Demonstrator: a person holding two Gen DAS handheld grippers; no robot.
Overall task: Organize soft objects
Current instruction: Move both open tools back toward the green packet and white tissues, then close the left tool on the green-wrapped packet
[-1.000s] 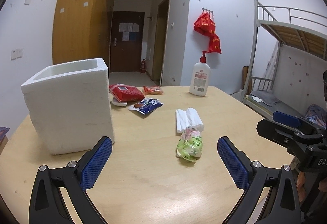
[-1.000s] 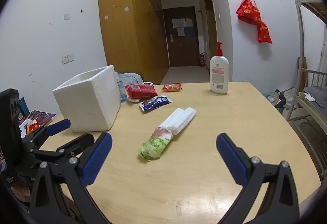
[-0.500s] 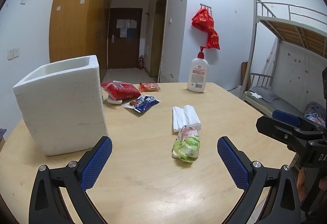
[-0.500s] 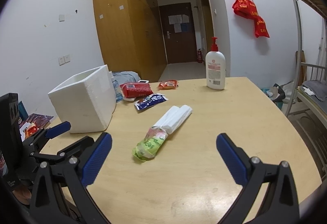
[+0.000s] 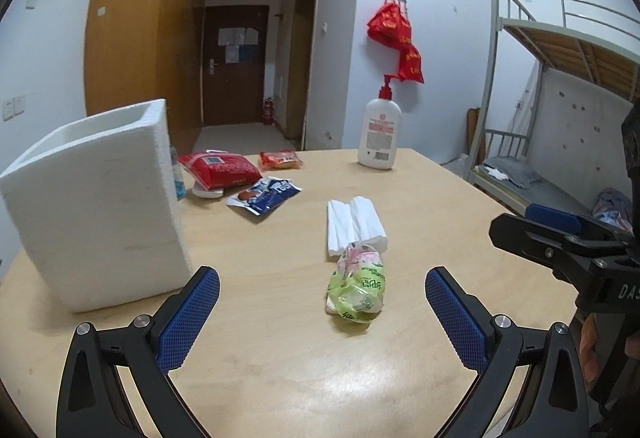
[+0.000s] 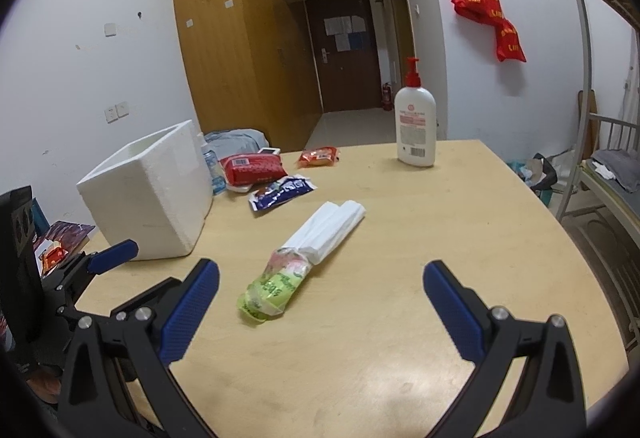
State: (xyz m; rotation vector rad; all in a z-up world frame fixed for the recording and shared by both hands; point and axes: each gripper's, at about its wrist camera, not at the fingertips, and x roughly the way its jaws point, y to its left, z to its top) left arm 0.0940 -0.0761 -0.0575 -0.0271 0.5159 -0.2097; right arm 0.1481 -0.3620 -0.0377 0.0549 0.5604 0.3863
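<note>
Wooden table (image 5: 280,350) with green tissue pack (image 5: 358,288) beside white foam box (image 5: 96,206), well apart. Left gripper (image 5: 322,312) and right gripper (image 6: 320,310) both spread wide, empty. Nothing boxed yet, seemingly; everything left to sort.

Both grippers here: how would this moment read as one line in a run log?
left gripper: open, empty | right gripper: open, empty | green tissue pack: on table, ungrasped | foam box: upright, left
</note>
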